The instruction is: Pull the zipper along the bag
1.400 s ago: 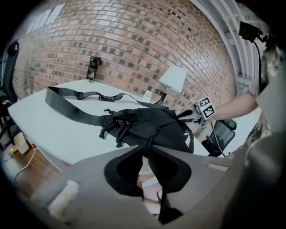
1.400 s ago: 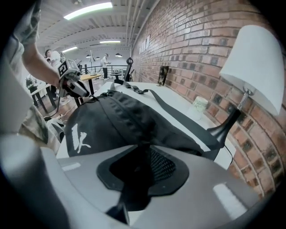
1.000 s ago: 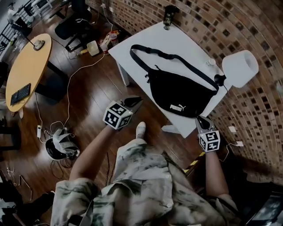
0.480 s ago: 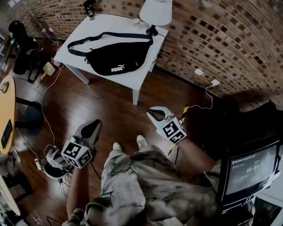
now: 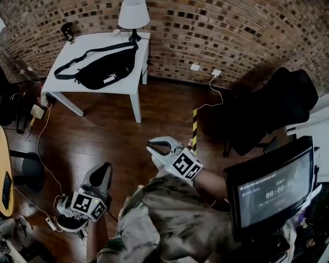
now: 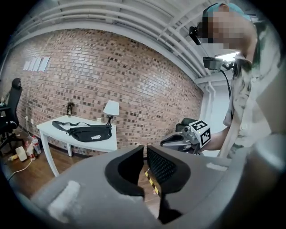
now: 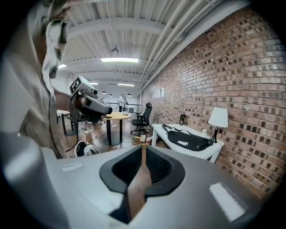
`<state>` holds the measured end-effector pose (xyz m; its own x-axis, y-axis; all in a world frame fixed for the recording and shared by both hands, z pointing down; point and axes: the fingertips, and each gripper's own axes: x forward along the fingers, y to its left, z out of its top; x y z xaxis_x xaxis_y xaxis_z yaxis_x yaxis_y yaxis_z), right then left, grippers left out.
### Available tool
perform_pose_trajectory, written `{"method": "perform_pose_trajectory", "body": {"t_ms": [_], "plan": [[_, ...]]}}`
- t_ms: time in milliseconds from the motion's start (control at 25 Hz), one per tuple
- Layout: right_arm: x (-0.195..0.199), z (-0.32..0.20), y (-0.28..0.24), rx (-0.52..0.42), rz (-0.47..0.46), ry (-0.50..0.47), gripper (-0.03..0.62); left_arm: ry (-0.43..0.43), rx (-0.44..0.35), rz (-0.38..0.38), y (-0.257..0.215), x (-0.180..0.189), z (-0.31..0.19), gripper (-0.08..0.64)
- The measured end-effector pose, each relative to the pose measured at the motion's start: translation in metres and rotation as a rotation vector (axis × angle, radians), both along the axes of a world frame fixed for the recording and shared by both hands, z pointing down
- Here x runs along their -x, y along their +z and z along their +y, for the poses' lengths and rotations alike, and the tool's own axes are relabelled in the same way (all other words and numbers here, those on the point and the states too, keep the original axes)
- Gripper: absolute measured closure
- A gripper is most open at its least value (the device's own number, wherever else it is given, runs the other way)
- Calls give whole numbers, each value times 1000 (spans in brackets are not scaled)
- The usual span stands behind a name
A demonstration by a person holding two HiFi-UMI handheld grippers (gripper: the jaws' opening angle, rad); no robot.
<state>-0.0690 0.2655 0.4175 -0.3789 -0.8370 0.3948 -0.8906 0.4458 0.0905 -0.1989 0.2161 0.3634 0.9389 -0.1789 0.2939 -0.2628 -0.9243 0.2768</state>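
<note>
The black waist bag point(image 5: 105, 72) lies with its strap spread on a white table point(image 5: 64, 85) against the brick wall, far from both grippers. It also shows small in the left gripper view, bag point(image 6: 87, 133), and in the right gripper view, bag point(image 7: 187, 141). My left gripper point(image 5: 105, 167) hangs low by the person's left side over the wood floor; its jaws point(image 6: 145, 148) are closing, a thin gap left and nothing between them. My right gripper point(image 5: 149, 146) is held in front of the body with its tips together and empty.
A white lamp point(image 5: 133, 15) stands at the table's back corner. A black office chair point(image 5: 272, 102) and a monitor point(image 5: 270, 185) are at the right. A yellow-black strip point(image 5: 194, 128) and cables lie on the floor. A round wooden table point(image 7: 114, 117) stands further off.
The person has stepped back from the table: the bag went from right under the grippers to far at the top left. Both grippers came away from it toward the body.
</note>
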Motion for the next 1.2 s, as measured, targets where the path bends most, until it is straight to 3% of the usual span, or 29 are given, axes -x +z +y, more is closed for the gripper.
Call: {"method": "perform_pose_trajectory", "body": {"t_ms": [200,440,640,960,1200], "plan": [[58,53,-11,-5,-30,47,560,68,22,-13,9,45,49,534],[82,101,-19,-11,-21,59,560,120,13,9,13,58,87,534],[70,123,-37,-48,-10,39,560,115,13,27,2,31,106,534],[16,176,-46,-55,-9,21,560,115,-19,64,-24,-42,158,534],[-8,209,-49,-67,-16,-10,560,76,-1,60,-21,-62,194,534]]}}
